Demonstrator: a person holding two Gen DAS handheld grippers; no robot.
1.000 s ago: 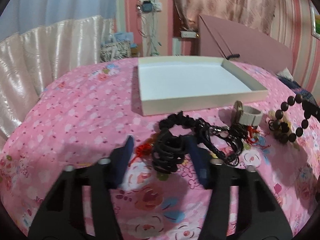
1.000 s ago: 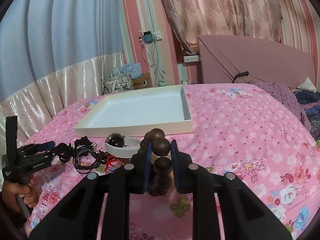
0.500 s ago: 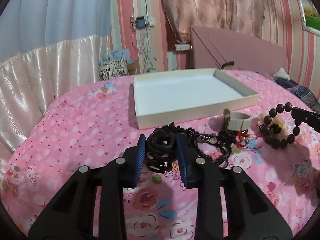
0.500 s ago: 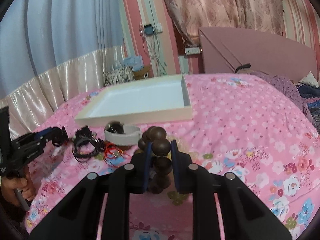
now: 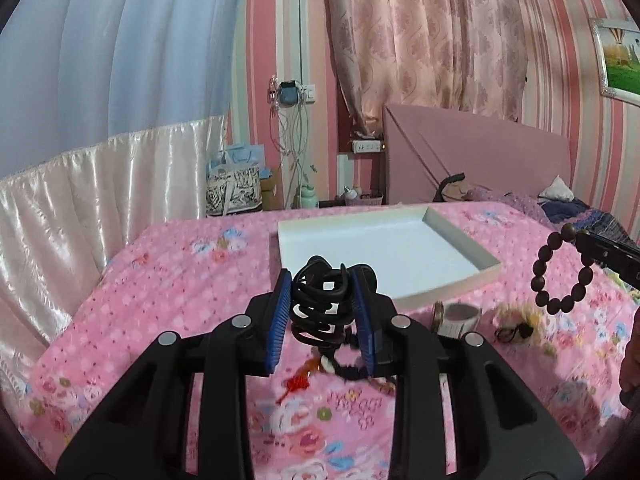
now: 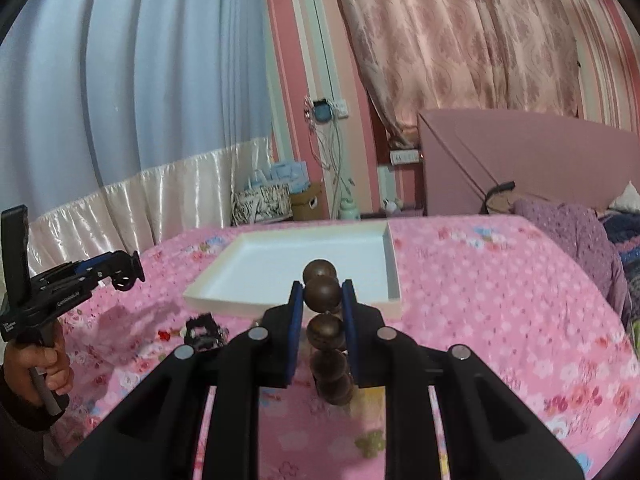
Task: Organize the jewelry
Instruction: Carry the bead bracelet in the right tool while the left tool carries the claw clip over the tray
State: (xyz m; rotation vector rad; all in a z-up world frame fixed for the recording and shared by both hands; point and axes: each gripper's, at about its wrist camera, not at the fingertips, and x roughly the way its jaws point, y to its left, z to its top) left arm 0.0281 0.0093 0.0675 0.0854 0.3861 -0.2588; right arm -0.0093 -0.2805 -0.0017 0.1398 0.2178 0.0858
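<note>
The left gripper (image 5: 322,312) is clamped on a black coiled hair tie (image 5: 320,306), lifted above the pink floral bedspread (image 5: 168,280), near the white tray (image 5: 384,252). Only its view shows the whole brown bead bracelet (image 5: 562,274) hanging at far right and a watch (image 5: 456,316) below the tray. The right gripper (image 6: 320,324) pinches that bracelet; its view shows only a column of beads.

No legible text anywhere.

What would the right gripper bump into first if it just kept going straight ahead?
Probably the white tray: the right gripper, shut on the brown bead bracelet, points at its near wall. Depth is hard to judge; it may pass above.
</note>
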